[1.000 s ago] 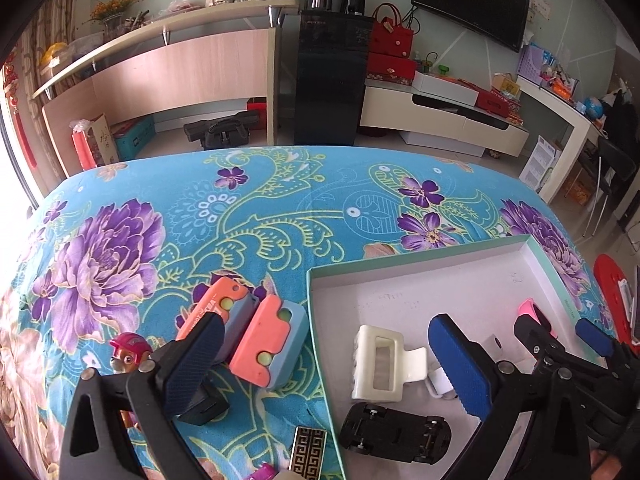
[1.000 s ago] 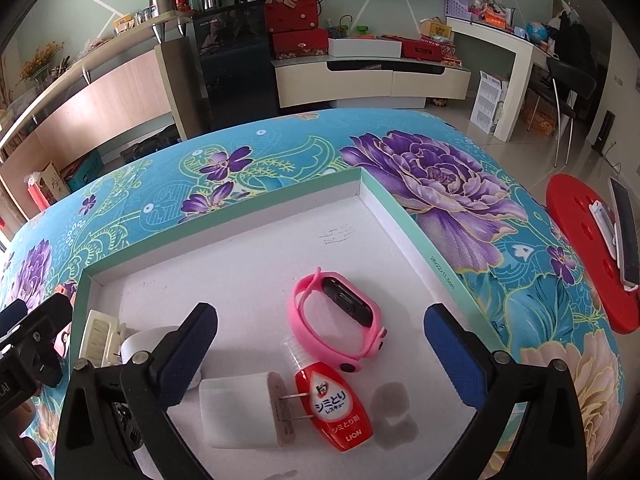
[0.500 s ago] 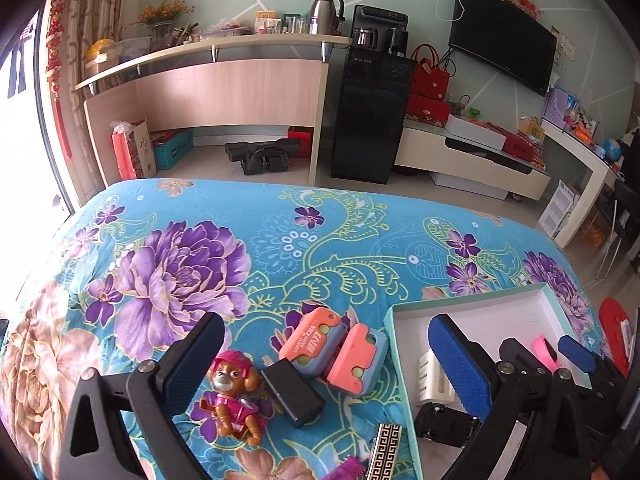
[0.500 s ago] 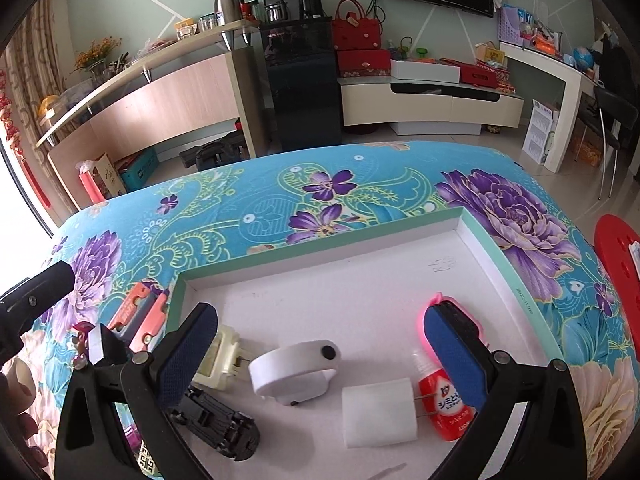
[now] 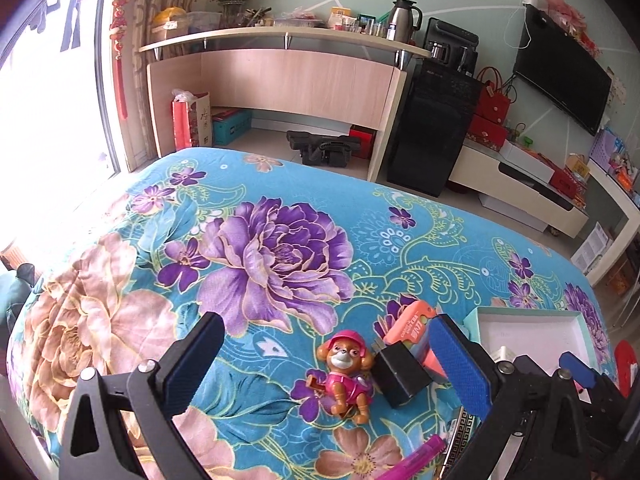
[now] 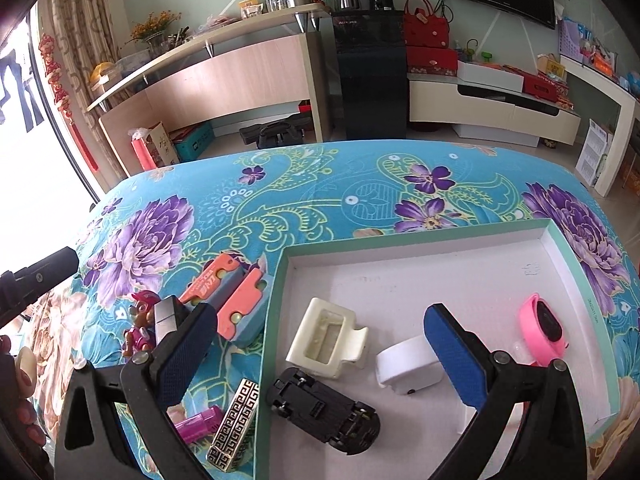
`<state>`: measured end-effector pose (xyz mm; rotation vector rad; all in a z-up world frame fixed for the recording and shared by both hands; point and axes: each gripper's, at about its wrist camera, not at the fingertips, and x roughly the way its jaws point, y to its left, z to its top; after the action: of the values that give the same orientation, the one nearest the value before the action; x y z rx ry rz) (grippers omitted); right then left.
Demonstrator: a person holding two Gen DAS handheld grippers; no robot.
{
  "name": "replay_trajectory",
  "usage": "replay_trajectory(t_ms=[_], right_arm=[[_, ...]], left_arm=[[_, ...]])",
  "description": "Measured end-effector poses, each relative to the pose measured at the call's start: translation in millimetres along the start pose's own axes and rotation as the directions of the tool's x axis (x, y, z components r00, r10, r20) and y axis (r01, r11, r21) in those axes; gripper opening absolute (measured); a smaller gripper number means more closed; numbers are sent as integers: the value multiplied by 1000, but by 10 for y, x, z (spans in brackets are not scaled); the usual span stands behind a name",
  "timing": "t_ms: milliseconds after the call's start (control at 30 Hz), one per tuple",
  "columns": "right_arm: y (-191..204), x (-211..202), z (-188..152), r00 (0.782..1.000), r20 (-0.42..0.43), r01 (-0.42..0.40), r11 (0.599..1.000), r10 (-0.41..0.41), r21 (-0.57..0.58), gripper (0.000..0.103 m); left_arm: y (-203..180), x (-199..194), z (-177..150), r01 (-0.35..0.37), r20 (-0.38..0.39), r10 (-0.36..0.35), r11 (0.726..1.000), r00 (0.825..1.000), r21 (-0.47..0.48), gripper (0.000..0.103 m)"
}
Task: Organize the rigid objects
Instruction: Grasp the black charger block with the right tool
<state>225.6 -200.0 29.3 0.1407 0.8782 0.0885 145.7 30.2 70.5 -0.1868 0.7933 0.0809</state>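
My left gripper [image 5: 328,360] is open above the bedspread, its fingers either side of a toy pup in pink [image 5: 344,376] and a black block [image 5: 402,374]. Two orange-and-blue cutters [image 5: 412,324] lie just beyond them. My right gripper [image 6: 320,348] is open over the left part of a white box with a teal rim [image 6: 276,292]. Inside the box lie a cream hair clip [image 6: 326,338], an upturned black toy car [image 6: 324,410], a white round device [image 6: 408,364] and a pink wristband [image 6: 544,330]. Neither gripper holds anything.
A gold-and-black patterned lighter [image 6: 234,424] and a magenta pen [image 6: 198,426] lie on the floral bedspread [image 5: 280,248] left of the box. A hand [image 6: 20,364] shows at the left edge. Beyond the bed stand a wooden counter [image 5: 296,76], a black cabinet and a TV unit.
Both views have swung left. My left gripper went from the box's left edge to over the toy pup. My right gripper went from the wristband and red bottle to the hair clip and car.
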Motion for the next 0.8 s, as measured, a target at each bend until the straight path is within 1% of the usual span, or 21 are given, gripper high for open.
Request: replay_trajectory(t_ms=[133,267,367,467,533,633,700,767,800], right_arm=[[208,57,-25,998,-11,-61,998,60,-25,103],[410,130,-56,995,-17,-94,994,94,-52,103],[558,184,-96,992,-33,-122,988,120,-94,103],[681,235,-131,992,-43,-127,983,122,-134,103],[721,279,-155,990,-53,-136,981,130,-135,102],[771,351,-188,991,-61,-130,982,123,-135,102],[806,388,-209,990,-69,-132,981,123,-142,97],[816,427,-226,989,-80,-137,982,127,-133,95],[812,450,-231,987,-87,-144,982,134,-126,88]], left_arm=[[148,75,-56,-45,-42,44,999,998,-27,103],[280,188,-122,-50,-81,44,996,996,-70,103],[351,273,-172,-47,-92,38,995,995,-92,103],[379,371,-214,-27,-111,14,994,994,-108,103],[387,439,-237,-11,-122,-3,993,992,-117,103],[396,523,-264,-8,-140,-9,993,990,-121,103],[414,559,-278,-4,-146,-15,992,989,-127,103],[442,582,-291,8,-154,-30,990,988,-141,103],[453,591,-297,12,-155,-36,989,987,-149,103]])
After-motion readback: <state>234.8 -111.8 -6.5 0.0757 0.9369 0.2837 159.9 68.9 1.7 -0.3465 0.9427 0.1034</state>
